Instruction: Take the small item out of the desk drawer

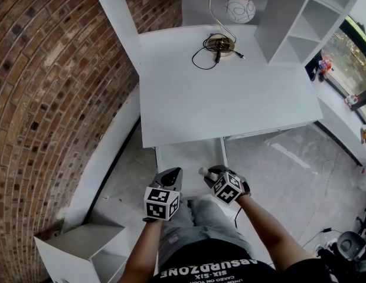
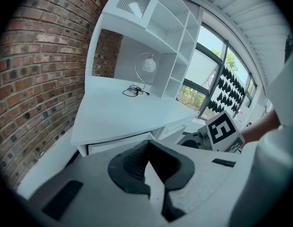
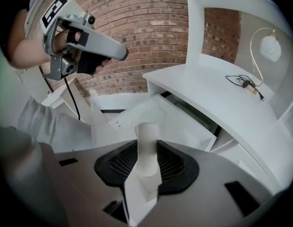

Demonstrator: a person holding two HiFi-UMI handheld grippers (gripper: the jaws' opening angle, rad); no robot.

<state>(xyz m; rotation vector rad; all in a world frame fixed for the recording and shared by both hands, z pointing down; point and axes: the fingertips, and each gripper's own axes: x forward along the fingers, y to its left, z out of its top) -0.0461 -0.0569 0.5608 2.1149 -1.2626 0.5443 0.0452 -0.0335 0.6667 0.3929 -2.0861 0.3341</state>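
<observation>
The open desk drawer point(image 1: 189, 156) juts out under the front edge of the white desk point(image 1: 230, 99). My right gripper point(image 1: 212, 173) hangs above the drawer's right front corner, shut on a small white cylinder point(image 1: 202, 171). In the right gripper view the cylinder point(image 3: 147, 132) stands upright between the black pads point(image 3: 172, 164) and pokes out past them, with the drawer point(image 3: 160, 115) below. My left gripper point(image 1: 172, 172) hovers over the drawer's left front part. Its jaws meet at the tips, and nothing is between them in the left gripper view point(image 2: 147, 144).
A desk lamp point(image 1: 237, 7) with a coiled cable point(image 1: 208, 55) stands at the back of the desk. White shelves point(image 1: 301, 16) rise on the right. A brick wall point(image 1: 47, 87) runs along the left. A white box point(image 1: 82, 246) lies on the floor at lower left.
</observation>
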